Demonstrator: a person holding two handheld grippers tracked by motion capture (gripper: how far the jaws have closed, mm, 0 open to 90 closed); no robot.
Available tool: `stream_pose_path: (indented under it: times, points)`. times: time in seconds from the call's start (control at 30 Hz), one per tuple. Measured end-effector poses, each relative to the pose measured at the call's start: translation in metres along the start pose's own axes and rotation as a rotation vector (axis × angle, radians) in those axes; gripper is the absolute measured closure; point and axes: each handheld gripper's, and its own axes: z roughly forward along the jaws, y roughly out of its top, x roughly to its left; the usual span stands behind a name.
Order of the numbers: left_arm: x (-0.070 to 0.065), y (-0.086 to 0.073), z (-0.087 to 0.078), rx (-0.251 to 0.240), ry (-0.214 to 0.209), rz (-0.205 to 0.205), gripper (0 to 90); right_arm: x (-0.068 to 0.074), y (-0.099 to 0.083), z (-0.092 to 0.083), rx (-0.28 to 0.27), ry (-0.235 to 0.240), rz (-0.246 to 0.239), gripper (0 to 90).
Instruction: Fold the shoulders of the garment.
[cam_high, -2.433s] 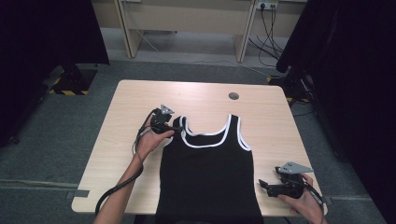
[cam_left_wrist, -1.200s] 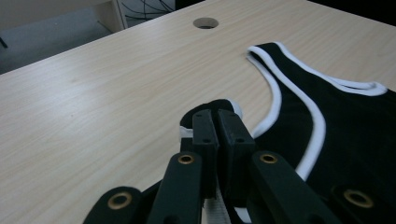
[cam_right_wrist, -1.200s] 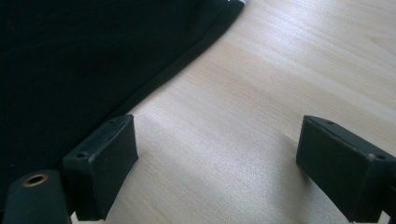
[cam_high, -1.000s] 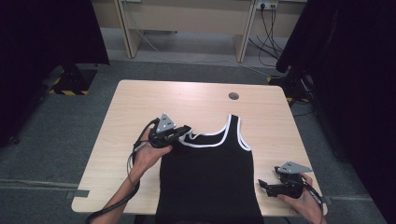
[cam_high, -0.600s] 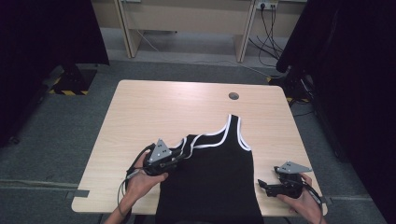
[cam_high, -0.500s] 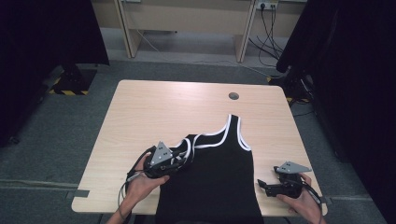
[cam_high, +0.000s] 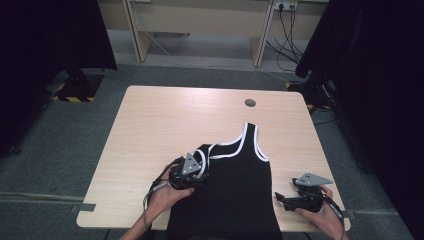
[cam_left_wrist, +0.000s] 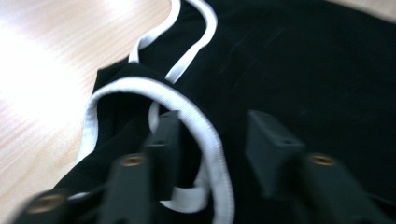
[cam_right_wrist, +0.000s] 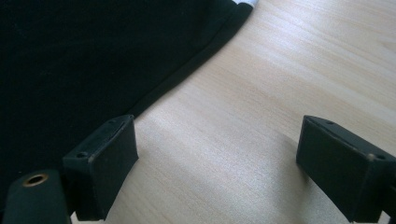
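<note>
Hands reach in from the near edge of a pale wooden table (cam_high: 165, 120), seen from above. The left hand (cam_high: 167, 192) holds the left gripper (cam_high: 192, 172) low over the near-left part of a black tank top (cam_high: 235, 195) with white trim. That garment lies flat on the near half of the table, its hem at the near edge. Its left shoulder strap (cam_high: 202, 157) is folded in toward the body, while the right strap (cam_high: 250, 137) points to the far side. The right hand (cam_high: 320, 212) holds the right gripper (cam_high: 285, 199) on bare wood just right of the top, near the table's near-right corner.

Along the left gripper's own view, its jaws stand a moderate way apart. The white-edged strap (cam_left_wrist: 187, 112) loops over the left jaw and runs between the two; whether they pinch it I cannot tell.

Along the right gripper's view, the jaws are spread wide over bare tabletop (cam_right_wrist: 261, 93), with the top's black side edge (cam_right_wrist: 182, 74) just beside the left jaw.
</note>
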Motion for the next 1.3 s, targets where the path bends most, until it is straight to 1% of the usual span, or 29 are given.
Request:
stream_pose_path:
  times: [0.03,0.07,0.1,0.2,0.3,0.37,0.4,0.43,0.47,0.53,0.57,0.63,0.7,0.73,0.8,0.87,0.9,0.93,0.97,1.0,1.03,1.13,1.23,1.3]
  points:
    - [0.002,-0.001,0.001,-0.001,-0.008,-0.004,72.2,0.000,0.000,0.000,0.000,0.000,-0.001,12.9]
    - [0.002,-0.001,0.002,-0.004,-0.013,-0.008,77.5,0.000,0.000,0.000,-0.001,0.000,-0.001,12.9]
    - [0.002,0.000,0.001,-0.004,-0.022,-0.007,80.9,0.000,0.000,0.000,0.000,0.000,-0.001,12.9]
    - [0.001,0.004,-0.007,-0.044,-0.055,-0.020,83.4,0.000,0.000,0.000,0.000,0.001,-0.001,12.9]
    - [0.000,0.012,-0.024,-0.089,-0.081,-0.024,83.7,0.000,0.000,0.000,-0.001,0.001,-0.002,12.9]
    - [-0.003,0.014,-0.033,-0.105,-0.091,-0.024,83.4,0.000,0.000,0.000,-0.001,0.001,-0.001,12.9]
    - [-0.005,0.013,-0.035,-0.105,-0.103,-0.028,83.1,0.000,0.000,0.000,-0.001,0.001,-0.002,13.0]
    - [-0.008,0.010,-0.037,-0.099,-0.109,-0.029,82.7,0.000,0.000,0.000,-0.001,0.001,-0.002,12.9]
    - [-0.011,0.006,-0.035,-0.085,-0.127,-0.027,82.3,0.000,0.000,0.000,-0.001,0.001,-0.002,12.9]
    - [-0.017,-0.004,-0.029,-0.048,-0.135,-0.016,81.4,0.000,0.000,0.000,-0.001,0.001,-0.002,12.9]
    - [-0.020,-0.009,-0.025,-0.029,-0.138,-0.013,80.8,0.000,0.000,0.000,0.000,0.001,-0.002,12.9]
    - [-0.021,-0.018,-0.019,-0.002,-0.122,-0.008,78.9,0.000,0.000,0.000,-0.001,0.001,-0.002,12.9]
    - [-0.020,-0.022,-0.017,0.001,-0.100,-0.013,74.6,0.000,0.000,0.000,-0.001,0.001,-0.001,12.9]
    - [-0.020,-0.022,-0.017,-0.003,-0.092,-0.020,69.5,0.000,0.000,0.000,-0.001,0.001,-0.002,12.9]
    - [-0.020,-0.022,-0.019,-0.016,-0.079,-0.018,53.6,0.000,0.000,0.000,-0.002,0.002,-0.001,13.0]
    - [-0.021,-0.020,-0.023,-0.026,-0.055,-0.002,41.2,0.000,0.000,0.000,-0.003,0.006,0.001,13.1]
    - [-0.021,-0.020,-0.025,-0.035,-0.050,-0.006,34.9,-0.001,0.000,0.000,-0.002,0.009,0.005,13.3]
    - [-0.020,-0.020,-0.027,-0.034,-0.042,-0.015,30.1,-0.002,0.001,0.000,-0.002,0.011,0.015,13.9]
    - [-0.020,-0.020,-0.028,-0.026,-0.023,-0.017,25.8,-0.003,0.003,0.000,0.004,0.011,0.024,14.8]
    - [-0.020,-0.020,-0.028,-0.020,-0.005,-0.009,21.8,-0.004,0.004,0.000,0.006,0.007,0.028,16.5]
    - [-0.020,-0.022,-0.028,-0.012,0.003,-0.003,19.6,-0.005,0.006,0.001,-0.003,0.002,0.032,17.1]
    - [-0.020,-0.027,-0.027,0.007,-0.021,-0.028,13.7,-0.007,0.012,0.001,-0.031,-0.002,0.029,17.3]
    - [-0.021,-0.032,-0.024,0.024,-0.015,-0.027,10.3,-0.008,0.020,0.001,-0.054,-0.002,0.037,17.6]
    - [-0.020,-0.035,-0.024,0.027,-0.013,-0.027,8.8,-0.008,0.025,0.002,-0.062,0.001,0.033,17.7]
